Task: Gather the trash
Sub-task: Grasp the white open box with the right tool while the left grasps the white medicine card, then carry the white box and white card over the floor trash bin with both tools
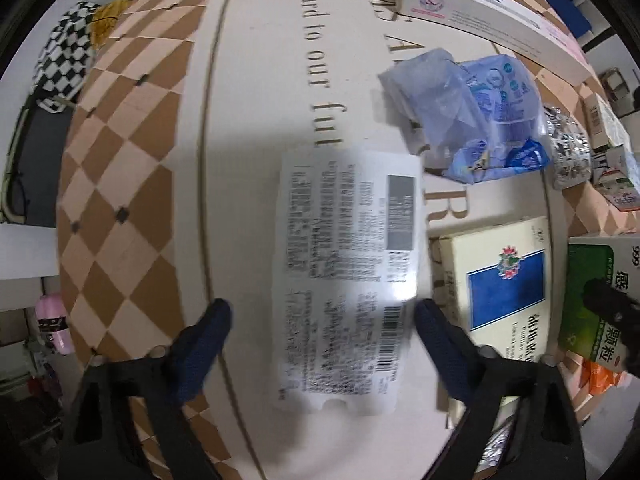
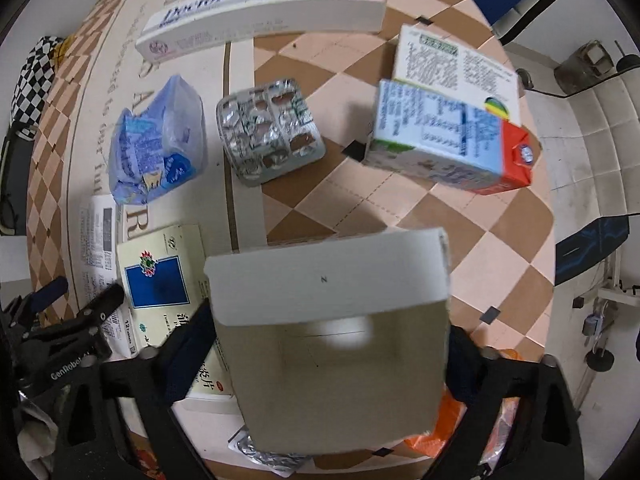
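A flat white printed packet [image 1: 344, 264] lies on the tablecloth between the fingers of my left gripper [image 1: 323, 316]. That gripper is open and points straight down, with a clear gap on the packet's left side. In the right wrist view an upright cardboard box [image 2: 328, 280] with its top flap open fills my right gripper [image 2: 330, 332]. Both pads lie against its side walls. In the left wrist view the same box is green [image 1: 588, 280]. A blue plastic wrapper [image 1: 468, 120] and a foil blister pack [image 2: 268, 132] lie farther out.
A cream and blue medicine box [image 1: 504, 280] lies between the two grippers. A long "Doctor" box [image 2: 260, 12], a milk carton [image 2: 448, 148] and a white printed box [image 2: 452, 64] sit beyond. An orange wrapper [image 2: 440, 428] lies under the right gripper. The checked tablecloth [image 1: 120, 160] ends at the left.
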Demonstrator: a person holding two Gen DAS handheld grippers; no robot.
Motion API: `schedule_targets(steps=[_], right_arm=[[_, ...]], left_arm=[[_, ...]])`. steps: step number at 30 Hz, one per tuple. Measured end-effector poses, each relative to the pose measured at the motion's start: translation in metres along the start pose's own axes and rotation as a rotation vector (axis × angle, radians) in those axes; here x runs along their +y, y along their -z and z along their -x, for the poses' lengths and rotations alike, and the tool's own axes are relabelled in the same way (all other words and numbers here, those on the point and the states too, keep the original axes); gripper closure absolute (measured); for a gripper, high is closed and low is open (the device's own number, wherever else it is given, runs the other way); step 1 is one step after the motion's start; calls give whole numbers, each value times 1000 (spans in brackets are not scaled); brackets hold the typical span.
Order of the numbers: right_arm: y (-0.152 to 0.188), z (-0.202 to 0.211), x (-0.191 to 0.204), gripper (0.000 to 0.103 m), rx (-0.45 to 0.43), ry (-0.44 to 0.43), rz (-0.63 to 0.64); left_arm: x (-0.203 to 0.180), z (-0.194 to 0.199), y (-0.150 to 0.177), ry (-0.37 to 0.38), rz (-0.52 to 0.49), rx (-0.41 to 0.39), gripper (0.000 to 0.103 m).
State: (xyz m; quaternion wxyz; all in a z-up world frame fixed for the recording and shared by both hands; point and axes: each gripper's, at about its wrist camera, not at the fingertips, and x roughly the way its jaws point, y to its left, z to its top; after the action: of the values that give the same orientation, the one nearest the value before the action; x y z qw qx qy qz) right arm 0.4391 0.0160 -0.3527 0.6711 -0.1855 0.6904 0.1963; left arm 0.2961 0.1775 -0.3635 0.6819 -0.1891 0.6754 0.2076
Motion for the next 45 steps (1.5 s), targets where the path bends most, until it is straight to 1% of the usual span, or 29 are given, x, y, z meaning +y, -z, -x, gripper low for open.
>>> schedule_targets(steps=[1, 2, 4, 8, 9, 10, 13, 14, 16, 18, 19, 21, 25, 27, 31, 35, 39, 41, 42, 45], right_arm=[[0, -2, 1, 14, 1, 7, 4], [-1, -4, 1, 15, 1, 14, 9], [-1, -7, 0, 23, 6, 26, 9], [-2, -8, -3, 23, 16, 16, 4], [-2, -9, -1, 23, 19, 19, 6], [-3, -9, -2, 23, 21, 21, 5], [-3, -11, 5, 23, 27, 28, 1], [-3, -10, 3, 23, 29, 30, 0], [-6, -13, 4, 23, 34, 34, 1], [-9, -16, 9, 23, 37, 35, 4], [-7, -12, 0, 24, 37, 33, 4], [-5, -10, -4, 25, 33, 16, -6], [-2, -1, -6, 25, 7, 6, -15], [0, 5, -1, 25, -15, 3, -8], [11, 22, 9, 26, -65, 8, -7], [30, 43, 17, 26, -122, -8, -23], [63, 63, 28, 26, -161, -25, -28], [89, 77, 25, 26, -187, -49, -38], [110, 92, 15, 26, -200, -55, -45], [155, 110, 15, 26, -245, -64, -57]], left_arm=[[-1, -1, -1, 11, -3, 5, 27], [-1, -1, -2, 18, -6, 6, 28], [-1, -2, -2, 20, -14, 2, 32], [0, 10, 7, 28, -18, 4, 32], [1, 12, 10, 29, -15, 6, 30], [2, 12, 10, 22, -13, 7, 28], [-7, 2, 0, 25, -18, -2, 28], [-1, -3, -5, 26, -17, -6, 28], [0, -3, -4, 34, -15, -13, 32], [-2, -3, 3, 26, -17, -21, 33], [-2, -3, 5, 23, -15, -24, 33], [-3, -1, 8, 13, -7, -33, 33], [-1, 16, 18, 17, 14, -69, 33], [-5, 25, 21, 5, 20, -91, 33], [1, 52, 39, -18, 32, -150, 33], [6, 80, 65, -23, 34, -204, 33], [13, 105, 98, -11, 35, -253, 33], [21, 117, 119, 6, 34, -280, 33], [24, 123, 128, 13, 31, -291, 33], [32, 136, 166, 41, 21, -321, 33]])
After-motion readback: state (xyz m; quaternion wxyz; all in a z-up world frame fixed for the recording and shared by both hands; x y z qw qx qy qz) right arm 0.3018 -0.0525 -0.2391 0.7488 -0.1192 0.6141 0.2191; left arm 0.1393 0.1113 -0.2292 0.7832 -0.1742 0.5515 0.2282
